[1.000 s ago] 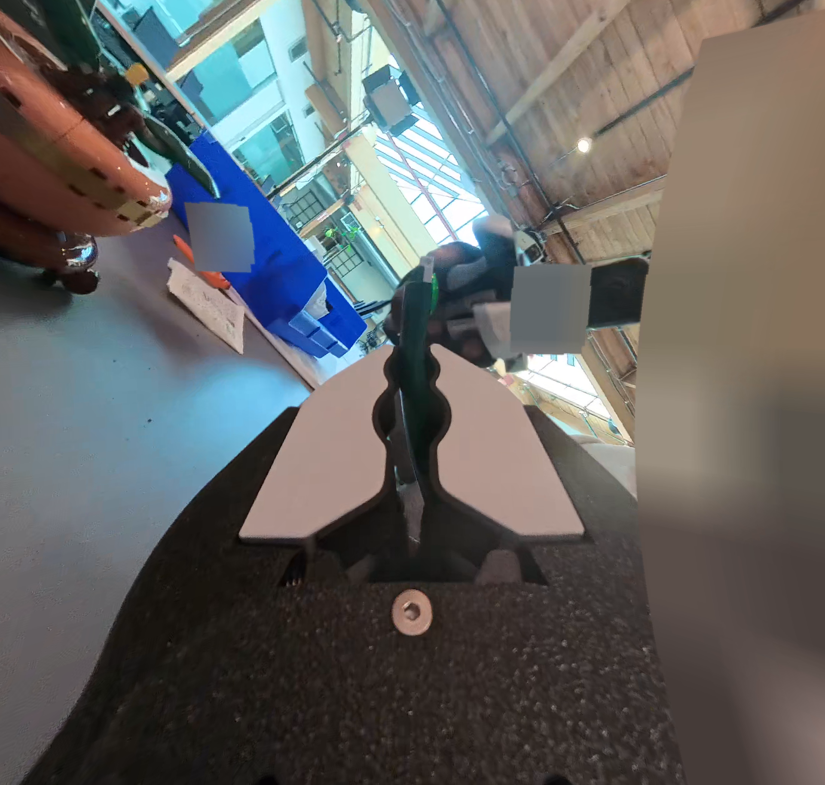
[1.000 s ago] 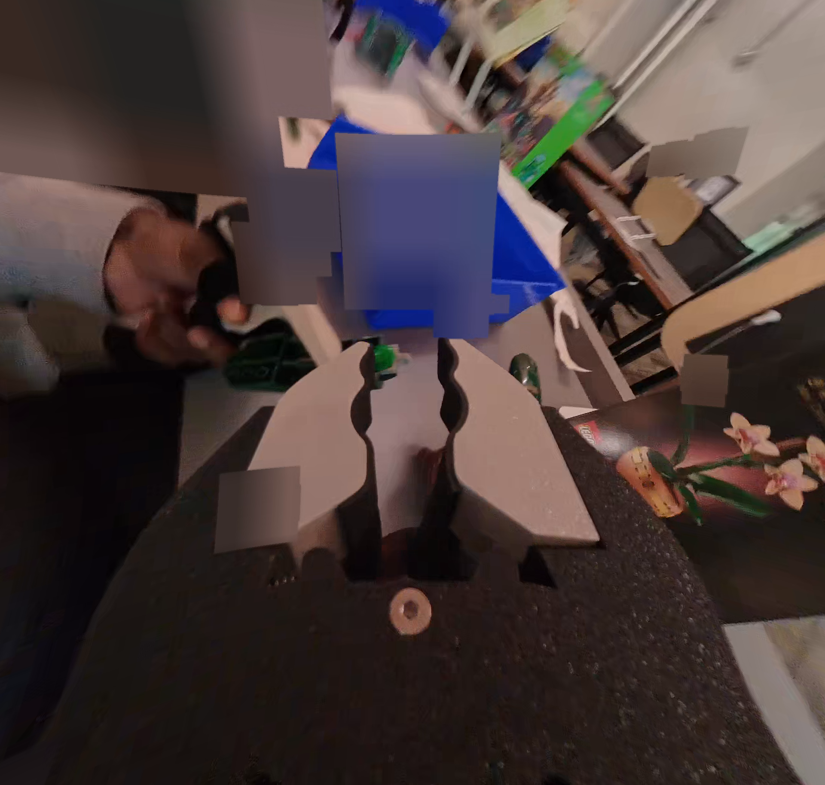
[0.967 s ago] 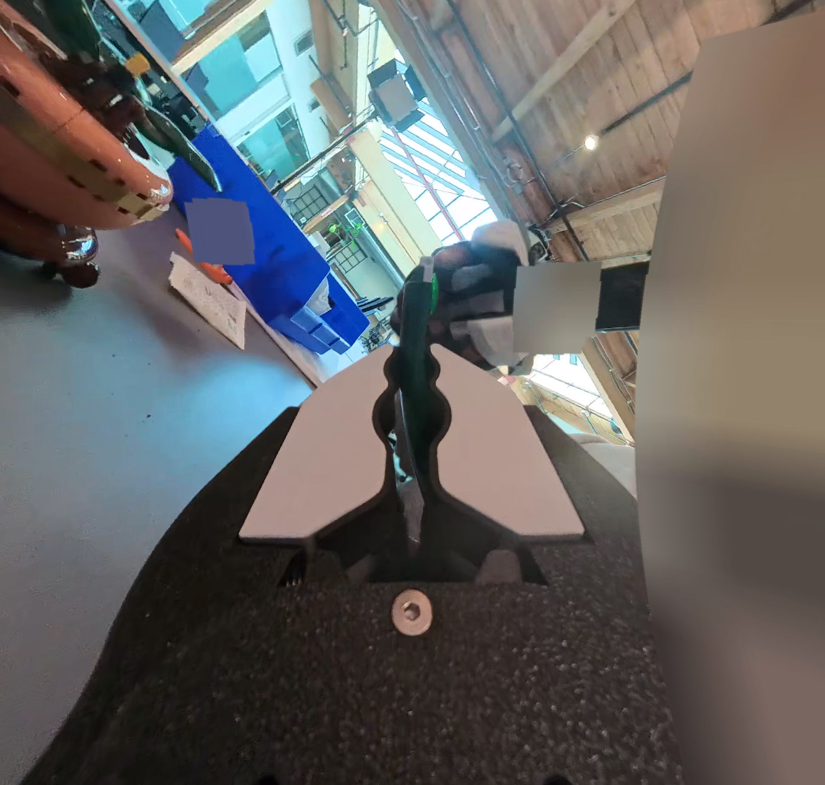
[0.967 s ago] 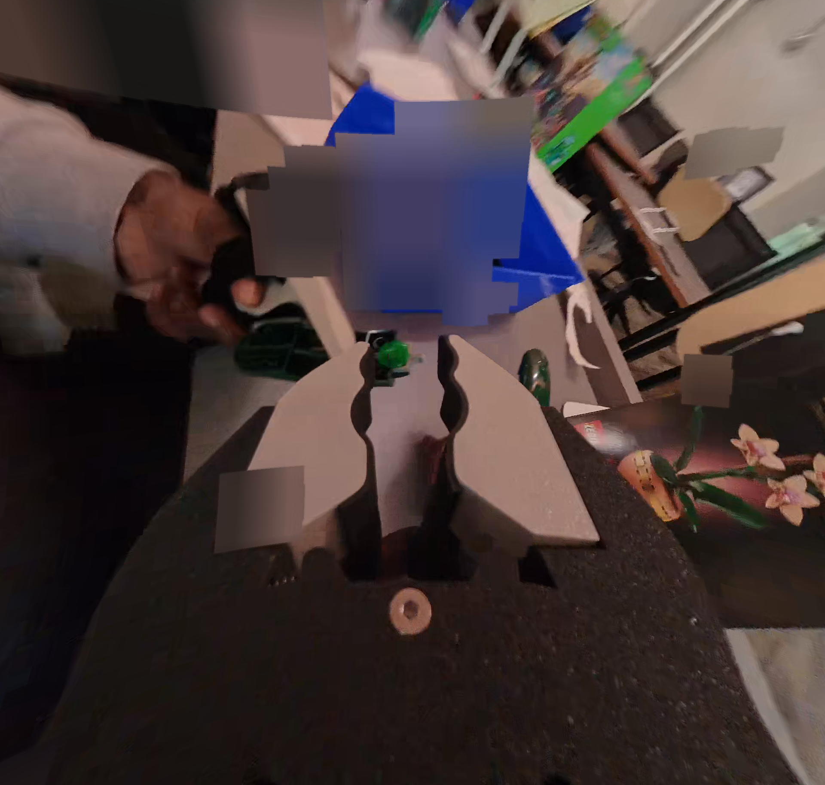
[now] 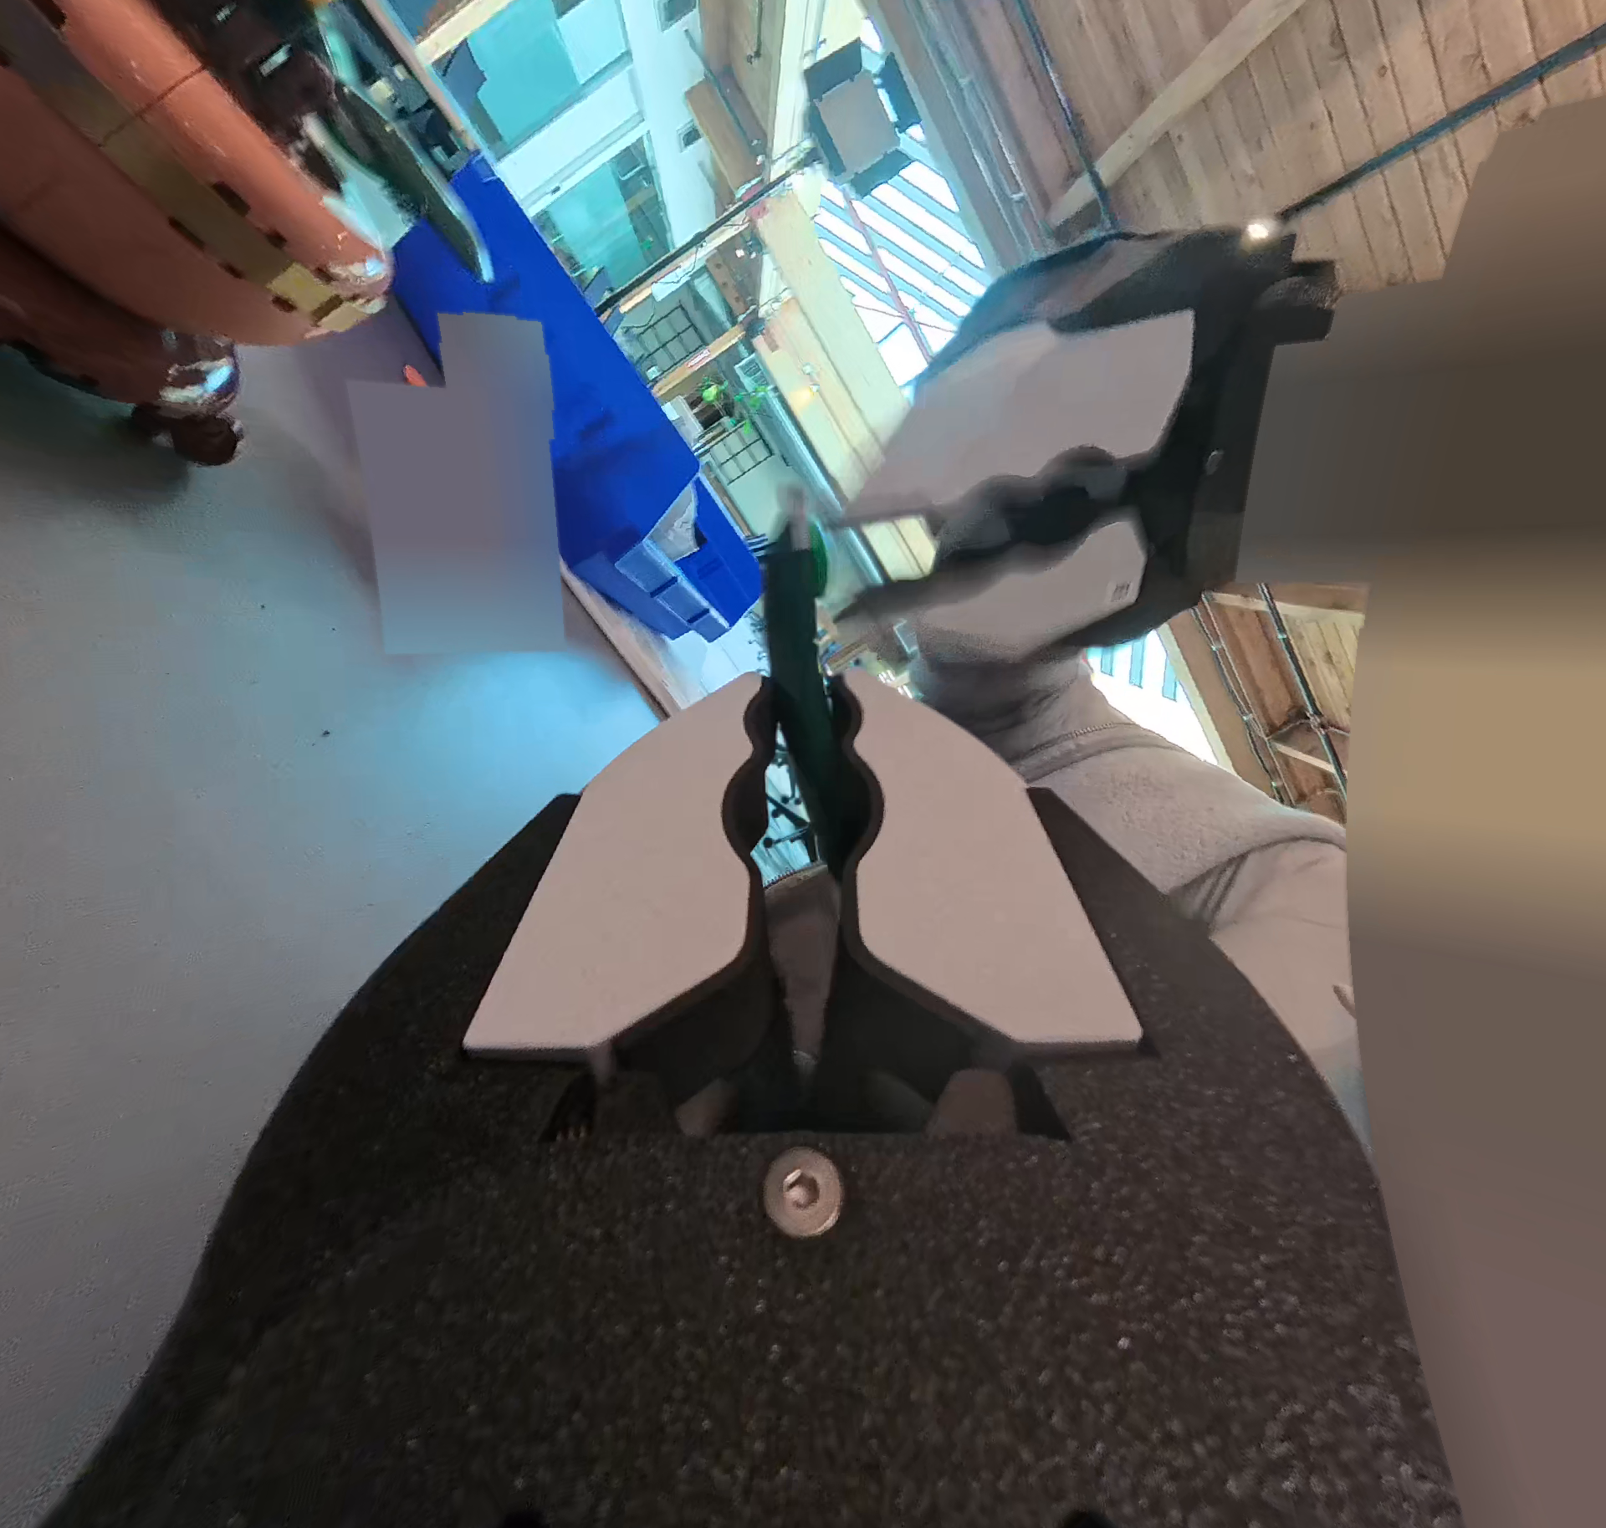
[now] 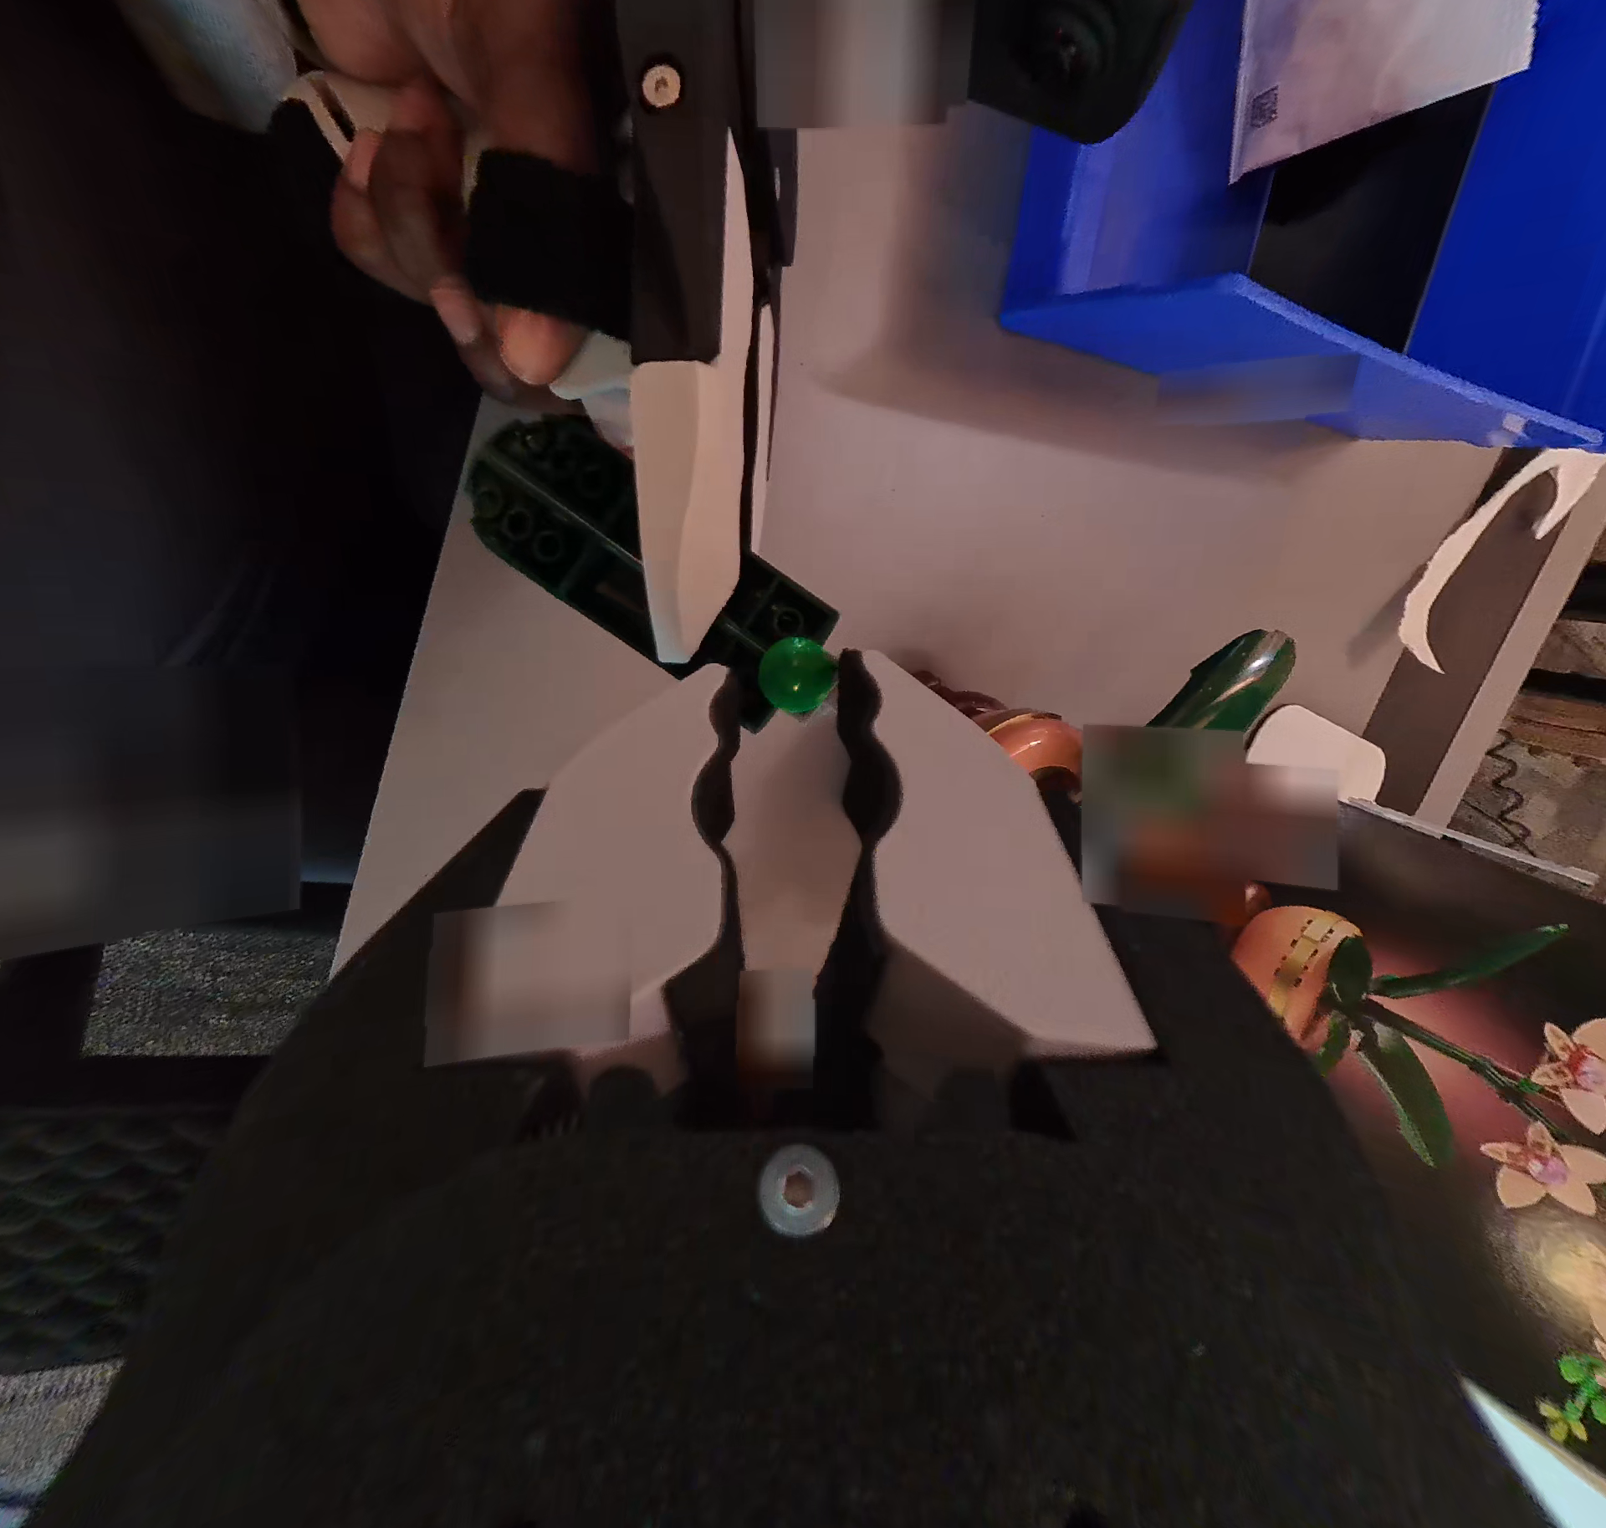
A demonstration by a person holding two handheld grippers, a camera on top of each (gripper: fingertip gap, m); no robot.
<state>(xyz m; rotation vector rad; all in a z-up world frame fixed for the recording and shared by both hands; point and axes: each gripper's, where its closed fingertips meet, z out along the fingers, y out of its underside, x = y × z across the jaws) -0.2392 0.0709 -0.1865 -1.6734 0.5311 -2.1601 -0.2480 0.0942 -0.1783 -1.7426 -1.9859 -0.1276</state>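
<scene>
Two grey-fingered grippers meet over a pale grey tabletop [image 5: 174, 791]. The left gripper [image 5: 801, 696] has its fingers pressed together on a dark green, flat, studded plastic brick piece [image 5: 804, 704], which stands up edge-on out of the fingertips in the left wrist view. At the upper end of that piece sits a small translucent bright green ball [image 6: 795, 674], just beside the piece's corner.

The right gripper [image 6: 786, 669] points at the ball with its fingers apart, a clear gap between them; the ball lies at the mouth of that gap, at the fingertips. Whether either fingertip touches the ball cannot be told. In the left wrist view the right gripper comes in from the upper right, blurred, its tips near the top of the green piece.

A person's hand [image 6: 434, 139] grips the left gripper's handle. Behind stands a blue plastic bin [image 6: 1217, 287]. A terracotta-coloured brick-built pot [image 5: 156, 183] sits at the far left, and a dark printed box showing pale orchid flowers [image 6: 1477, 1095] lies to the right.
</scene>
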